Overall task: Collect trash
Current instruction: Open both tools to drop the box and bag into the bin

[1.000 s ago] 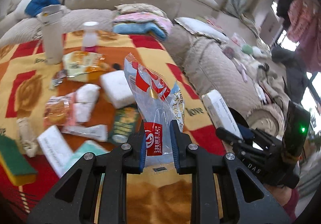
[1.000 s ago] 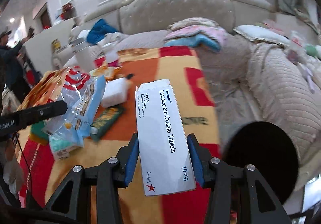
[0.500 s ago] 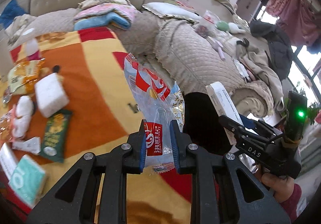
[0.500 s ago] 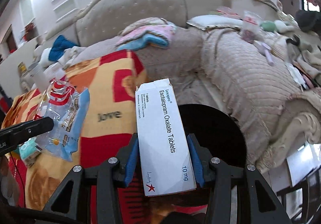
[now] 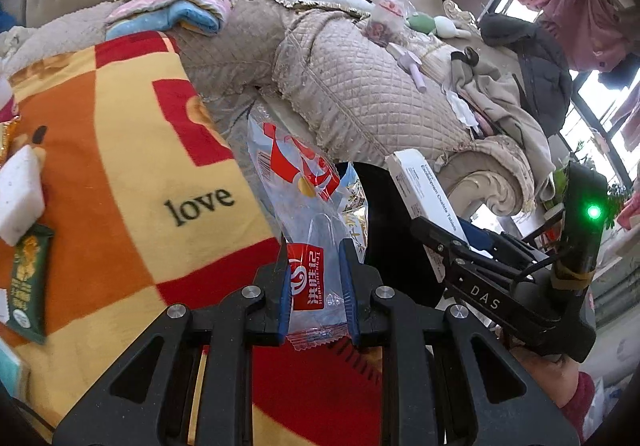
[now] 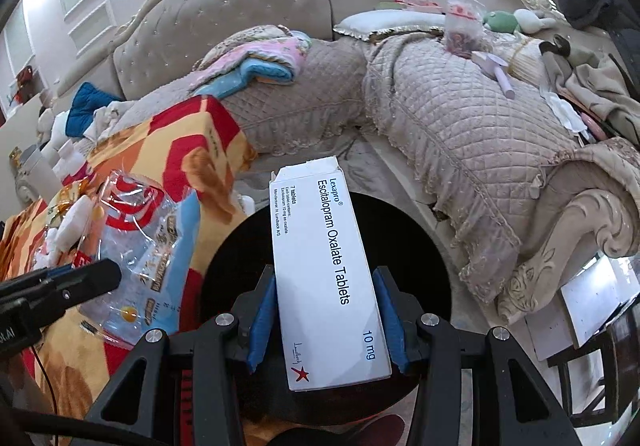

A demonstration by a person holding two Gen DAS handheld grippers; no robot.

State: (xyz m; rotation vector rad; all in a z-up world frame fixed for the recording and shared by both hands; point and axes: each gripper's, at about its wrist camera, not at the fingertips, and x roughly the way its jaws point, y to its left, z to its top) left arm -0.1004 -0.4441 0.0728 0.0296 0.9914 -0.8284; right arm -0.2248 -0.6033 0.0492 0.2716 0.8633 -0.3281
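My left gripper (image 5: pixel 314 278) is shut on a clear plastic snack wrapper (image 5: pixel 296 186) with red print, held upright over the blanket's right edge. My right gripper (image 6: pixel 326 322) is shut on a white tablet box (image 6: pixel 324 266) marked "Escitalopram Oxalate Tablets", held directly above a round black bin (image 6: pixel 416 246). The bin (image 5: pixel 380 222) also shows in the left wrist view, just right of the wrapper, with the box (image 5: pixel 424 186) and right gripper (image 5: pixel 472 266) over it. The wrapper (image 6: pixel 140 246) shows left of the box in the right wrist view.
A red, orange and yellow blanket (image 5: pixel 120 150) carries a white sponge (image 5: pixel 20 198) and a green packet (image 5: pixel 28 278) at the left. A quilted beige sofa (image 6: pixel 460 126) with folded towels (image 6: pixel 260 62) and clutter wraps behind and right of the bin.
Both grippers have swung right, away from the littered blanket, carrying the wrapper and the box. The black bin has come under the box and beside the wrapper.
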